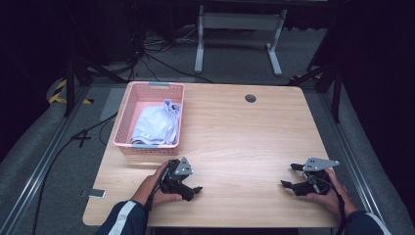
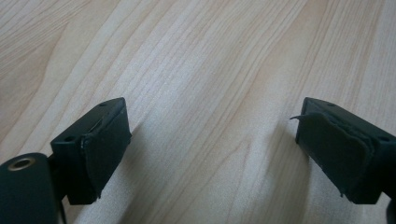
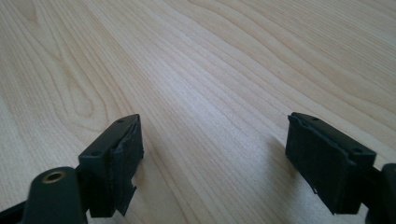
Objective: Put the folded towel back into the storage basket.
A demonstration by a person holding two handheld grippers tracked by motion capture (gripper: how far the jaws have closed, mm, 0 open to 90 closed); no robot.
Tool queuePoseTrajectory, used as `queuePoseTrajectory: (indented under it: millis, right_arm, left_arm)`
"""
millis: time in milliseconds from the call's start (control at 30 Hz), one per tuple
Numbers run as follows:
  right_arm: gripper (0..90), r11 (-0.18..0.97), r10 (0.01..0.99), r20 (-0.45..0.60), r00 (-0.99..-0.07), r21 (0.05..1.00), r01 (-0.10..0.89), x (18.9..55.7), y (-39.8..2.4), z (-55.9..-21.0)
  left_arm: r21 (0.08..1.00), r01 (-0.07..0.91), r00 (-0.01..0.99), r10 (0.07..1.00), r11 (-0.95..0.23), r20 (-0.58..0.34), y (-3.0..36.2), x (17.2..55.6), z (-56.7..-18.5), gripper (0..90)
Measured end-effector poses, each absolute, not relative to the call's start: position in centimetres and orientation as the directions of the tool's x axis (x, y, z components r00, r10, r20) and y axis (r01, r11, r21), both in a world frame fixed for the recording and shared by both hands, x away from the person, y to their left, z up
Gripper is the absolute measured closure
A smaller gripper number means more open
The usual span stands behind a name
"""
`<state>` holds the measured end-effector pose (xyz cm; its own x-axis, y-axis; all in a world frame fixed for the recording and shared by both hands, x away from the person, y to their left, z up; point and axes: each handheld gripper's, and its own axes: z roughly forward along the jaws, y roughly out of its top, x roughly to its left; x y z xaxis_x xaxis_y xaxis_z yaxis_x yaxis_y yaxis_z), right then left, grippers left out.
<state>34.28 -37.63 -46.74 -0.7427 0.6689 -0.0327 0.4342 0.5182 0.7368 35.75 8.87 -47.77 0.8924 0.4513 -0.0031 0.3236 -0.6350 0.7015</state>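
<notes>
Both grippers, left (image 1: 195, 190) and right (image 1: 288, 175), rest near the table's (image 1: 244, 142) front edge, fingers wide and empty (cloth (image 1: 155, 125) sits in the basket (image 1: 122, 128)), so a hurried reach could shove it.

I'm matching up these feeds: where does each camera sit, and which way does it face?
High view: above the person's side, looking forward and down on the table; forearms and both tools show.
Left gripper view: on the left tool, facing bare tabletop; open jaws.
Right gripper view: on the right tool, likewise.
Shared: both tool views show wood grain between open jaws.
</notes>
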Motion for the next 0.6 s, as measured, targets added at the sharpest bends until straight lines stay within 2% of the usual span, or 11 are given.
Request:
queuePoseTrajectory:
  millis: [233,600]
  right_arm:
    - [19.3,0.517,0.67,-0.03,-0.742,0.736,0.437,34.3,-37.68,-46.73]
    - [19.3,0.517,0.67,-0.029,-0.742,0.735,0.438,34.3,-37.69,-46.73]
  left_arm:
    - [0.697,0.323,0.896,0.445,-0.64,-0.006,8.6,36.17,-47.83,4.5]
    - [0.694,0.327,0.893,0.45,-0.641,-0.005,8.57,36.22,-47.84,3.2]
